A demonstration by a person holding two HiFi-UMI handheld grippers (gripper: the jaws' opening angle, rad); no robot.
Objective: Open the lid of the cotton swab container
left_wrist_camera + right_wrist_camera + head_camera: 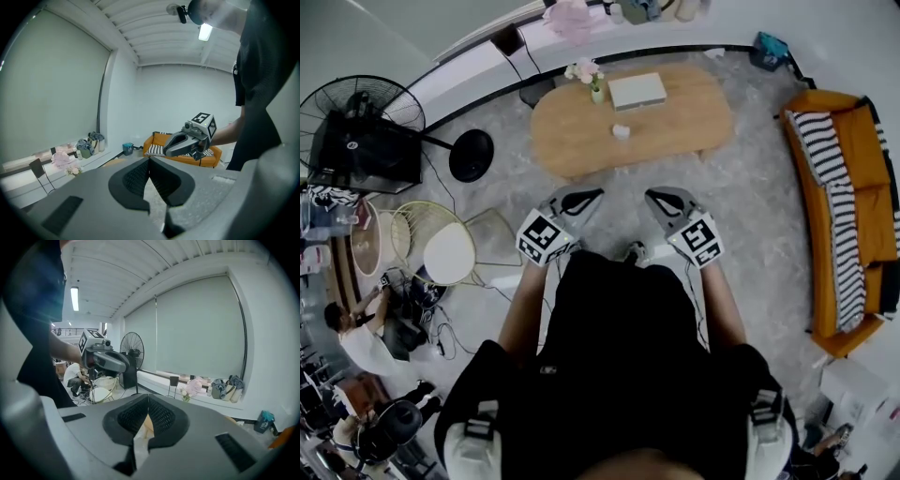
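Held left gripper and right gripper side by side in front of the body, fingers of each clenched pad to pad on nothing, as shown in both gripper views. Took the small white thing at 12 o'clock for the container: out on the wooden surface, well apart from the fingers, with open floor between. Could not make out its lid or any long axis at that size. Sat with a vase at its 11 o'clock and a flat white box at its 1 o'clock, both near but apart from it. Angled both grippers inward toward that same midline spot, neither clearly nearer. Judged the coming move a straight reach toward 12 o'clock, with the fingers to be loosened before any hold on container or lid.
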